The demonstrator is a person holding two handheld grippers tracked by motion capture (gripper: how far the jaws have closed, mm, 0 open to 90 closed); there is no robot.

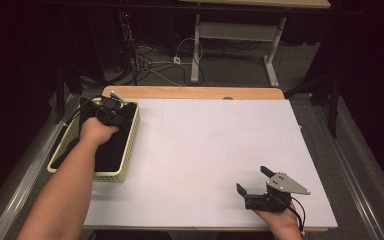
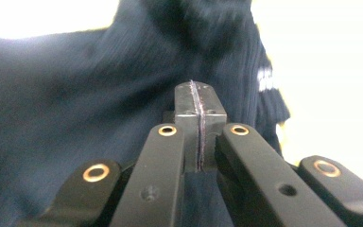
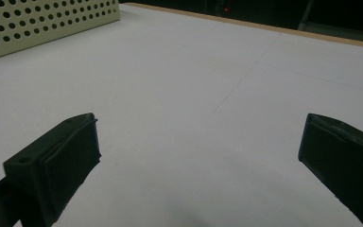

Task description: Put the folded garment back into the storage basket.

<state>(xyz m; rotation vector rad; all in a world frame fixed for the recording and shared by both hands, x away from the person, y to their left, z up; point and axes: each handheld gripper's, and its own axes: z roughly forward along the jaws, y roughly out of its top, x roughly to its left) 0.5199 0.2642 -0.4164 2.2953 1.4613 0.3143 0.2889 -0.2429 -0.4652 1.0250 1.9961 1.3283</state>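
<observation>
Left gripper (image 1: 111, 111) sitting in basket (image 1: 130, 145) at bench (image 1: 205, 150) far left, fingers (image 2: 189, 113) pressed fully together, thin purple line showing in seam; cannot tell if cloth is pinched. Dark cloth (image 2: 75, 118) lying inside basket, right under and around fingertips, white mark on its right edge. Right gripper (image 1: 252, 182) resting on bench near right, fingers (image 3: 61, 161) standing wide apart, nothing between, pointing left-far toward basket, well apart from it.
</observation>
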